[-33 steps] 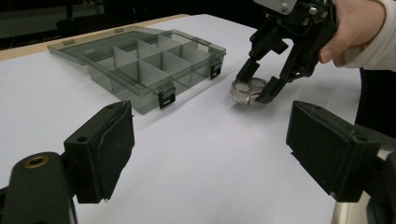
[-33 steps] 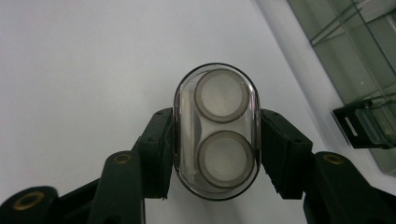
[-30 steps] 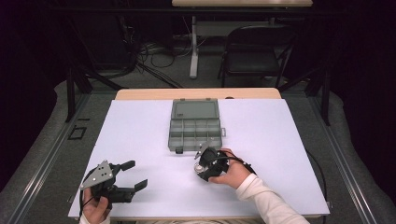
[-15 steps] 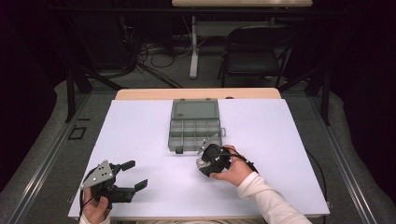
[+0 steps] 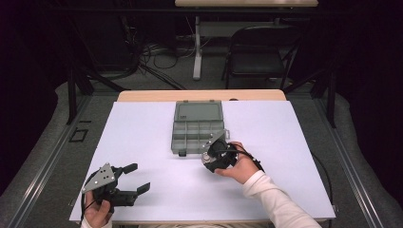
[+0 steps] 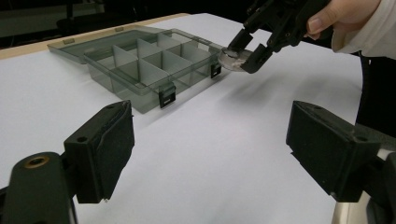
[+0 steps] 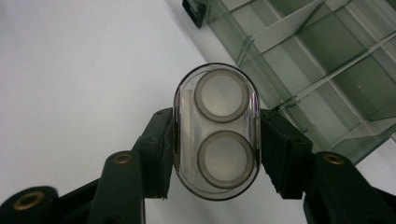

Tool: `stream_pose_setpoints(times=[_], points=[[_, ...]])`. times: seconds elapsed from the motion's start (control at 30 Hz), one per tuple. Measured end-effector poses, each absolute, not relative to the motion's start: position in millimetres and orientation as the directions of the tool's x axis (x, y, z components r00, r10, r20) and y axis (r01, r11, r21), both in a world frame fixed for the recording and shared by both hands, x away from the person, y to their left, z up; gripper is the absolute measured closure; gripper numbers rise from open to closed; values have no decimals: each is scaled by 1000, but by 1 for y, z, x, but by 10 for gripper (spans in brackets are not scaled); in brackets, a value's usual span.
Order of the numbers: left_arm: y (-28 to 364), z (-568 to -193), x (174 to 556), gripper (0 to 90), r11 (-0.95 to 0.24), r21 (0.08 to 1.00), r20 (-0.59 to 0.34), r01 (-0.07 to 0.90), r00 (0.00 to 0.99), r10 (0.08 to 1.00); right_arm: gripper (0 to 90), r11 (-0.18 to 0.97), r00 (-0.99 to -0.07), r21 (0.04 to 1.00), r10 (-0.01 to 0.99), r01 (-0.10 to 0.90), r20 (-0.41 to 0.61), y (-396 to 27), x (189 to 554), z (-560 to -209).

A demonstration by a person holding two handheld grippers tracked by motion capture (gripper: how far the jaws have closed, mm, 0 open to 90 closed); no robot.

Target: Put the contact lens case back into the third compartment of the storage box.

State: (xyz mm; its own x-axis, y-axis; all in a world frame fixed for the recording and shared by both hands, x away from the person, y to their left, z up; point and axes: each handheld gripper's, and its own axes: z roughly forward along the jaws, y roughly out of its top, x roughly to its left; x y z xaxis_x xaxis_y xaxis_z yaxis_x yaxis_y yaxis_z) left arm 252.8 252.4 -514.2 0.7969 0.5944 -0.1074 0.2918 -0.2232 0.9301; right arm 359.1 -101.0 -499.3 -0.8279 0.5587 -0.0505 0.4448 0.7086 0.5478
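- Since a second ago your right gripper [image 5: 207,157] has edged only slightly beside the organiser box, carrying the clear oval case with it; your left gripper [image 5: 135,179] has kept its place at the near left of the table.
- You have the clear oval case [image 7: 217,130] (two round wells, one above the other) pinched across its narrow width, a pad pressed on each long side.
- From the left gripper view, that case [image 6: 233,58] hangs just off the near right corner of the grey organiser box [image 6: 140,60], above the white table cover [image 6: 210,154].
- Your box sits open at the table's middle, lid [image 5: 198,111] laid flat on the far side, its compartments showing.
- Your left gripper's jaws stand wide apart with nothing between them, well apart from the box.
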Motion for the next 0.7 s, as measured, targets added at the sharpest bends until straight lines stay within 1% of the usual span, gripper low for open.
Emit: stream_pose_setpoints(times=[0.4,0.7], points=[[252,-514,253,159,-224,930,-108,292,797,594,487,650,-780,574,625,498,-30,-105,377,-492],[252,-514,253,159,-225,929,-108,293,798,593,487,628,-758,582,652,516,-32,-104,390,-490]])
